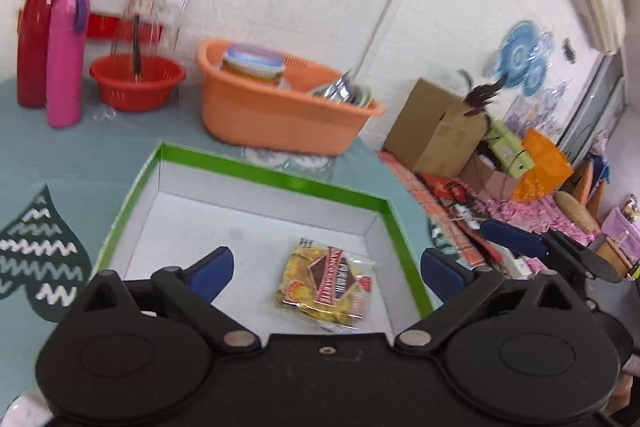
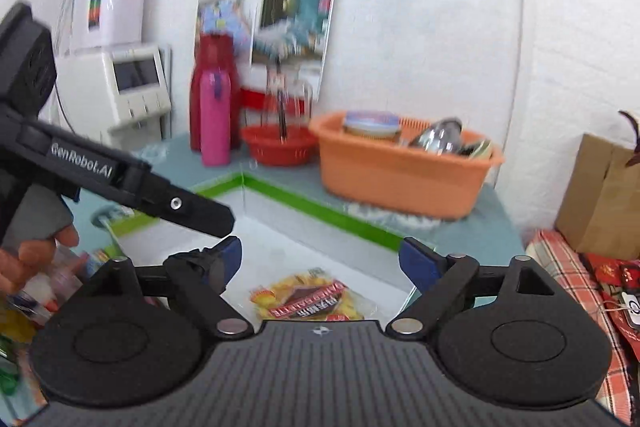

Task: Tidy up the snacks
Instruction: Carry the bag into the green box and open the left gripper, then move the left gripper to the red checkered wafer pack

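With both the left gripper [image 1: 326,269] and right gripper [image 2: 320,261] spread wide and empty, the crinkly yellow snack packet [image 1: 326,287] lies flat low in frame inside the green-rimmed cardboard box [image 1: 260,169] (slick film could slip or crush if pinched).

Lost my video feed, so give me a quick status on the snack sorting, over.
Left gripper open, empty. Right gripper open, empty. One snack packet lying flat in the green-rimmed box. Nothing blocking the box.
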A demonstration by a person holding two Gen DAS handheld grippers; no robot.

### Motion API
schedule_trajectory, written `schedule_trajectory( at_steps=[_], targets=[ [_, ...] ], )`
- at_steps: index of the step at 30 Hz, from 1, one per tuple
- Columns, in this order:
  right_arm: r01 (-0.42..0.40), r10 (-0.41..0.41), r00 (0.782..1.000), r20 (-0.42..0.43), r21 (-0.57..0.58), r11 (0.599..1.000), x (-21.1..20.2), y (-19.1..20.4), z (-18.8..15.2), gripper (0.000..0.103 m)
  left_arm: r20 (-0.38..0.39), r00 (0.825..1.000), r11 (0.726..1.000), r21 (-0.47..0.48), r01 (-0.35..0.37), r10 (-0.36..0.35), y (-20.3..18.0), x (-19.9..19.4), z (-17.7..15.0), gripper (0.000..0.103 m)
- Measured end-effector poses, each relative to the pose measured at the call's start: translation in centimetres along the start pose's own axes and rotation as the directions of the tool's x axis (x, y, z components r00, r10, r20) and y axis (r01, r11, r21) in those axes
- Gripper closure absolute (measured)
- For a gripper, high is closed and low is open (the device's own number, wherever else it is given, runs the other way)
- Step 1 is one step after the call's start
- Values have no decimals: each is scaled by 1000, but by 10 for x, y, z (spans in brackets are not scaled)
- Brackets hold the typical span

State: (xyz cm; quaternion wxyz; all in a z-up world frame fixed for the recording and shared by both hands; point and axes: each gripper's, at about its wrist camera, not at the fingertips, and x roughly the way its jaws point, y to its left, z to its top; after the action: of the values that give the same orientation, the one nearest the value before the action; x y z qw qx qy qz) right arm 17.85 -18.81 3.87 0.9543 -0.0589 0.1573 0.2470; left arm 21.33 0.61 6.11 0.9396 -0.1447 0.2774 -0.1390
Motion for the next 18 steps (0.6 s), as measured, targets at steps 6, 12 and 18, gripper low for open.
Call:
schedule_trajectory(
  at_steps=[6,12,18],
  targets=[
    [0,-3,999,43,69,998,-73,21,-8,0,42,999,998,62,-25,22,-21,-62,-41,0],
    [-7,9,1000,-19,106,994,-98,47,-45,0,6,1000,1000,-24,18,-18,-20,-81,-88,0],
    [4,16,995,-103,198,980,-102,58,-81,0,-42,994,988,-125,96,-101,-22,-77,-119,0]
  ],
)
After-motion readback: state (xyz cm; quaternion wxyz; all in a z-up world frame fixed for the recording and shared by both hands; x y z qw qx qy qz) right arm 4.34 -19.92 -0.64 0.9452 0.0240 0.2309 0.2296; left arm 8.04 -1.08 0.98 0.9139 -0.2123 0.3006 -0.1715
